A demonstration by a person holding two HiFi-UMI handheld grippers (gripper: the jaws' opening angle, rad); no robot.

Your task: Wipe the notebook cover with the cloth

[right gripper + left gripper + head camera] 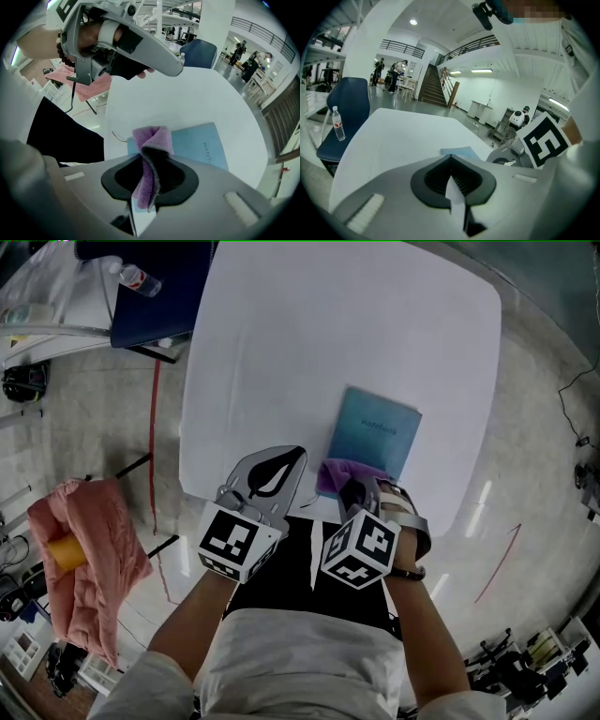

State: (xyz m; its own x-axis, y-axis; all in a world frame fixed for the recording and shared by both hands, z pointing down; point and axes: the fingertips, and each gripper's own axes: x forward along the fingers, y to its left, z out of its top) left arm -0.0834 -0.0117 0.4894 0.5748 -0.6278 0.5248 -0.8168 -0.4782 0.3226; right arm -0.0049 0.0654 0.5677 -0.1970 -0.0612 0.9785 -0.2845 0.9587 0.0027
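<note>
Lower centre of head view: L tongs [298,454] closed w/ nothing between them, over near edge of white table [309,334]. Just right, R tongs [354,488] clamped on purple cloth [337,474] at near edge of blue notebook [375,432], flat at centre-right.

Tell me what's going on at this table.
A person stands at the white table with a claw in each hand. The right claw is shut on a purple cloth, which sits at the near edge of the blue notebook. The left claw is shut and empty, held beside it over the table's near edge.
</note>
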